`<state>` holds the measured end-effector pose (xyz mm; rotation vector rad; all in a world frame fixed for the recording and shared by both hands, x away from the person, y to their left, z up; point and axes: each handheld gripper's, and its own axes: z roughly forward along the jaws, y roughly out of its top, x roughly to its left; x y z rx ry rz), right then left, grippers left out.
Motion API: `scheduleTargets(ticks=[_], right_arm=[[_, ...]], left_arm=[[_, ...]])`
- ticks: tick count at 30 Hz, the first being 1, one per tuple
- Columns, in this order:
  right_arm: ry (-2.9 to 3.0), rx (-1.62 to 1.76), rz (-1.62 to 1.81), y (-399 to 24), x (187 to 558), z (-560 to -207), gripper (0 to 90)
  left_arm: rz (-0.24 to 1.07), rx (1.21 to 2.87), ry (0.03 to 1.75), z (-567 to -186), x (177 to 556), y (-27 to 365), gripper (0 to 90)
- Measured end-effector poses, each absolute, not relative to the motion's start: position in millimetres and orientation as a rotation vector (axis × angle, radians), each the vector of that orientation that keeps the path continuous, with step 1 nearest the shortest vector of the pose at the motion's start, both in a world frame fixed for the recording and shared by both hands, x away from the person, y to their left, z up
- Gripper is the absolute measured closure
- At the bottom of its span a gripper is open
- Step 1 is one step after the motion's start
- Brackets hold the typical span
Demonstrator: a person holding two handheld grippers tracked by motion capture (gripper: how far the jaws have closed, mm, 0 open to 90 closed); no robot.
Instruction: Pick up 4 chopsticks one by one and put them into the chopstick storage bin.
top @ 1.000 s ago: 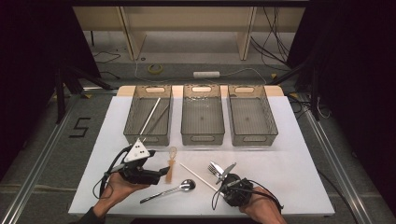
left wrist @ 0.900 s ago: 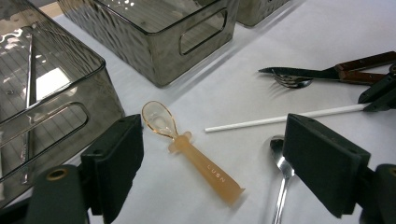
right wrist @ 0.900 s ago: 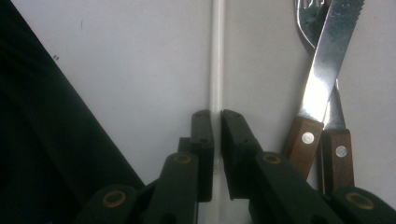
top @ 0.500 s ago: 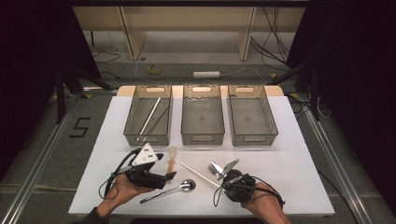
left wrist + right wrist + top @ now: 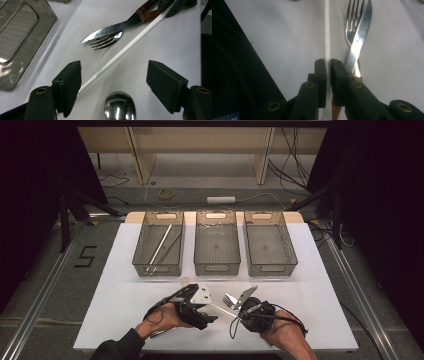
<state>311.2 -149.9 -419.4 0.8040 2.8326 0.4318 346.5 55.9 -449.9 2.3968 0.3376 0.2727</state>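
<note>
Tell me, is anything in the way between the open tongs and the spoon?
No, nothing visible. The left tongs stand open right over the spoon, whose bowl sits between the two pads. The white stick only crosses beside the left pad, and the knife and fork lie farther off.

My white table (image 5: pixel 320 285) carries three mesh bins (image 5: pixel 217 248) along its far side. Nearer me, a steak knife (image 5: pixel 110 29) crosses a fork (image 5: pixel 106 41), a white stick (image 5: pixel 130 45) and a spoon (image 5: pixel 119 107) beside them.
</note>
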Motion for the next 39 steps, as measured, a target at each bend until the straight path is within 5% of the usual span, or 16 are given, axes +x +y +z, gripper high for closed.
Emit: scheduleTargets(ticks=[39], right_arm=[[2.835, 0.761, 0.463, -152.1, 310.5, -412.7, 84.6]], left_arm=[[0.286, 2.509, 0.005, -462.7, 359.5, 21.0, 70.2]])
